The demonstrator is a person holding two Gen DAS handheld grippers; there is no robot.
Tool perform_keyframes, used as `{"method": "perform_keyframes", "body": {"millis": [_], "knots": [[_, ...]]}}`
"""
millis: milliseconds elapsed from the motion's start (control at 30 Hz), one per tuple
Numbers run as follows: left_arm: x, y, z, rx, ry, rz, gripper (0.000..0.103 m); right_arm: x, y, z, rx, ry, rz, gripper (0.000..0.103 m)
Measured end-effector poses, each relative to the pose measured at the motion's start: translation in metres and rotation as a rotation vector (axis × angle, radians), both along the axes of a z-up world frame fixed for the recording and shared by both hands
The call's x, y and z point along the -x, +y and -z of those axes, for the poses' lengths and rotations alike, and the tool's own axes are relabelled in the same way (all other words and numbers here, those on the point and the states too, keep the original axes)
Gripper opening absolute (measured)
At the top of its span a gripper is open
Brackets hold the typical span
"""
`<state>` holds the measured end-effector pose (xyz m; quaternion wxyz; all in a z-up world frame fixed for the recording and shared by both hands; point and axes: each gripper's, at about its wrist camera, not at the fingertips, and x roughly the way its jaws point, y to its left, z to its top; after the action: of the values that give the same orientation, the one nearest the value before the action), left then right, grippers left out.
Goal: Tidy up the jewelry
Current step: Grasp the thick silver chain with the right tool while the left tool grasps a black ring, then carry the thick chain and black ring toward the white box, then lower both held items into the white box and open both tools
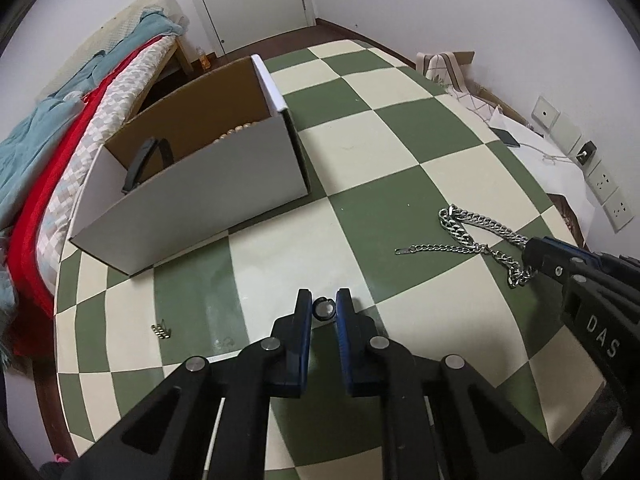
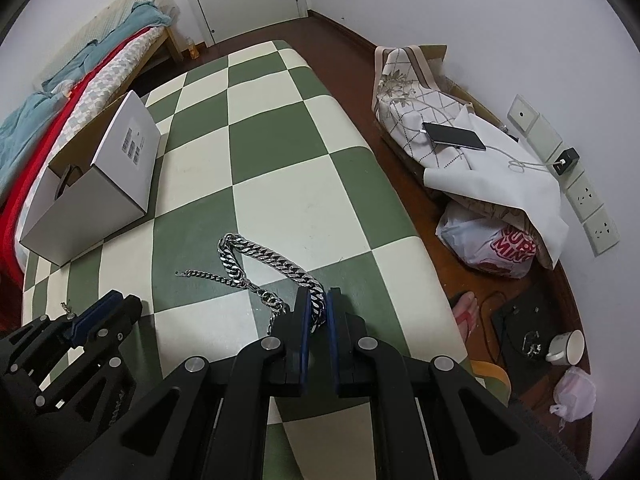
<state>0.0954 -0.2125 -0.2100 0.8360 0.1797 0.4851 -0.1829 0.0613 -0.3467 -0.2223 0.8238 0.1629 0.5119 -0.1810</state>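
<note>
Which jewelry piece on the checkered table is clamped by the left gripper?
The small dark ring, pinched by the left gripper; the silver chain sits in the right gripper.

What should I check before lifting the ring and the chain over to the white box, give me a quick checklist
1. Left gripper shut on the ring: ok, both pads meet its sides.
2. Right gripper shut on the silver chain: ok, links sit between the pads.
3. Chain free to lift: cannot tell, most of it still lies looped on the checkered table and may swing or snag.
4. White box open on top: ok, a black item and beads already lie inside.
5. Path to the box clear: ok, bare table lies between.
6. Small gold piece near the table edge: not ok, still left out.
</note>
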Motion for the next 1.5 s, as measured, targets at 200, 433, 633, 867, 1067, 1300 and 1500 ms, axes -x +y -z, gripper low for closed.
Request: {"method": "perform_keyframes", "body": {"millis": [200,433,633,867,1067,1300,1500], "knots": [[0.002,0.015,-0.028,0.044,-0.037,-0.021,0.01,0.003,0.002,-0.021,-0.015,-0.055,-0.002,0.008],[-0.01,0.051,-0.082,0.143,-0.051,-0.083,0.01,-0.003,0.018,-0.073,-0.019,-0.144,-0.058,0.008],[-0.039,0.086,-0.124,0.19,-0.072,-0.128,0.01,-0.017,0.033,-0.127,-0.009,-0.223,-0.122,0.007],[-0.091,0.117,-0.153,0.19,-0.09,-0.164,0.01,-0.057,0.055,-0.175,-0.021,-0.292,-0.215,0.003],[-0.138,0.137,-0.155,0.179,-0.06,-0.196,0.01,-0.105,0.082,-0.198,-0.024,-0.319,-0.301,0.003],[-0.184,0.14,-0.114,0.153,0.082,-0.196,0.01,-0.158,0.107,-0.197,-0.038,-0.295,-0.366,0.003],[-0.204,0.136,-0.082,0.172,0.2,-0.204,0.01,-0.194,0.117,-0.162,-0.096,-0.21,-0.386,0.003]]}}
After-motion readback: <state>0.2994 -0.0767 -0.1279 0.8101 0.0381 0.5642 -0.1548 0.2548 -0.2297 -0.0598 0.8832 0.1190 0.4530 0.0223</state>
